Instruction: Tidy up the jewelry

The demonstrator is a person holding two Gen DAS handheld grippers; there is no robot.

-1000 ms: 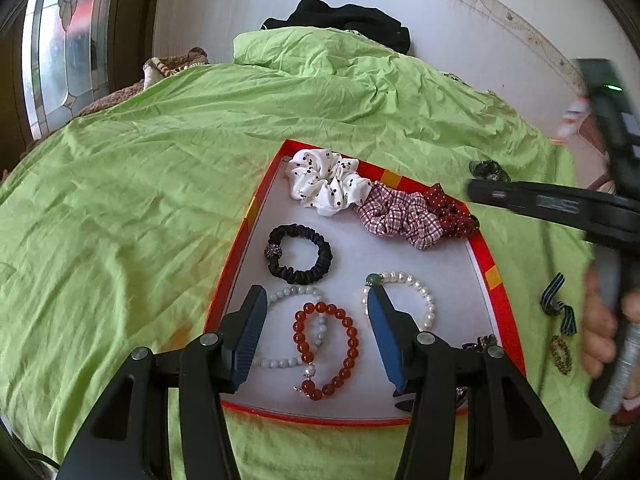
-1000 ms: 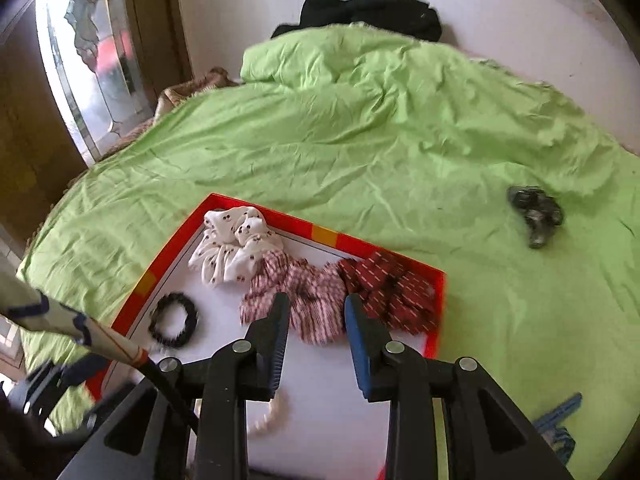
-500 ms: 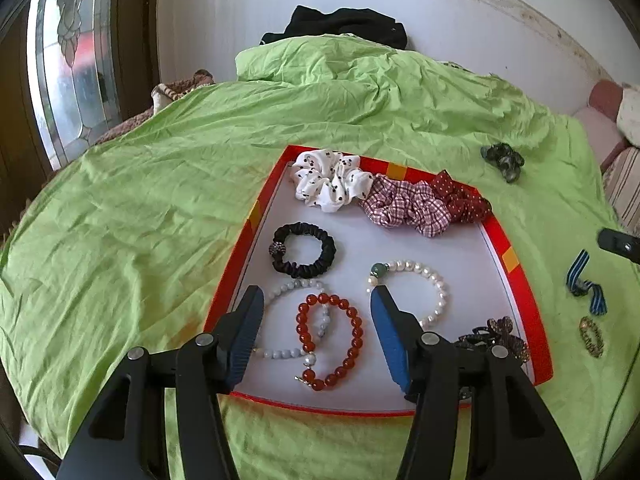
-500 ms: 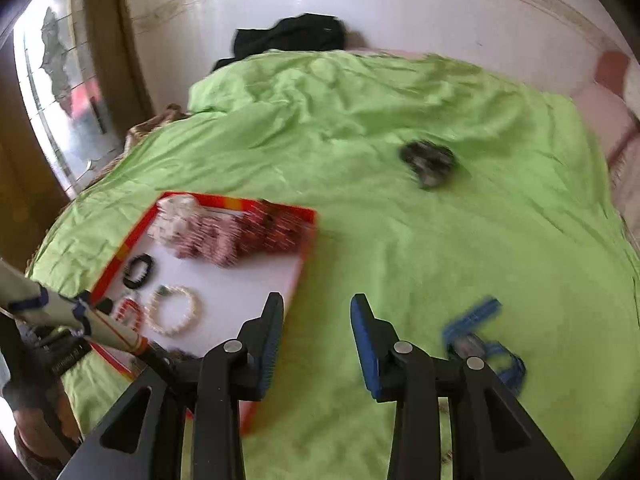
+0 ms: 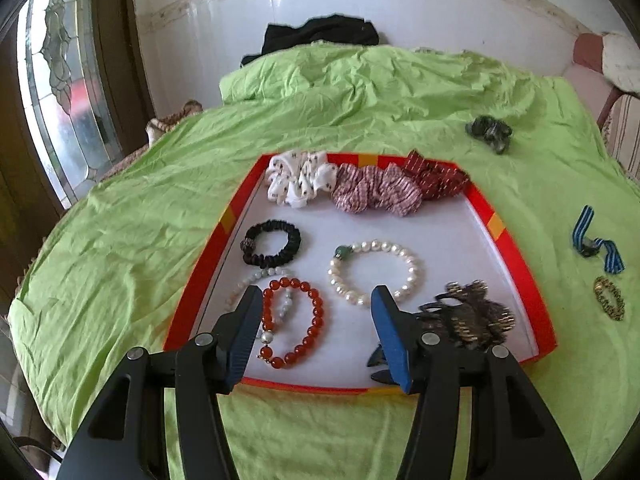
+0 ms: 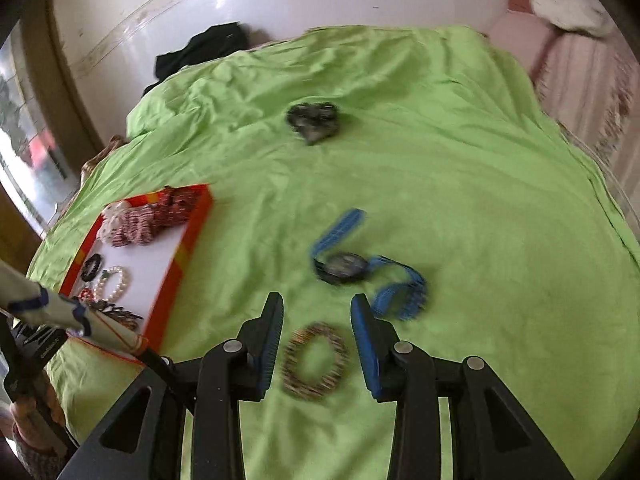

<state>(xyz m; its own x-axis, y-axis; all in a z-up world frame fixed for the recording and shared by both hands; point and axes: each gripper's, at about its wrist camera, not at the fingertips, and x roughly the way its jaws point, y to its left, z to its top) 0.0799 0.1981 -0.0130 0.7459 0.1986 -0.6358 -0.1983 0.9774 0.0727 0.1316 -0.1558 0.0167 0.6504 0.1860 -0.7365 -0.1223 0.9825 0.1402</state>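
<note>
**Beaded bracelet lay framed between the right jaws**

On the green bedsheet [image 6: 460, 184], just ahead of the right gripper [image 6: 317, 338], a small beaded bracelet [image 6: 314, 362] lay flat, its oval running roughly along the fingers. The jaws, which had just been opening, stood apart on either side of it and gripped nothing (contact with the beads could not be made out). The left gripper [image 5: 316, 336], also spread and empty, hung over the red tray [image 5: 508, 240], well apart from that bracelet, so the right hand was the nearer one.
</note>
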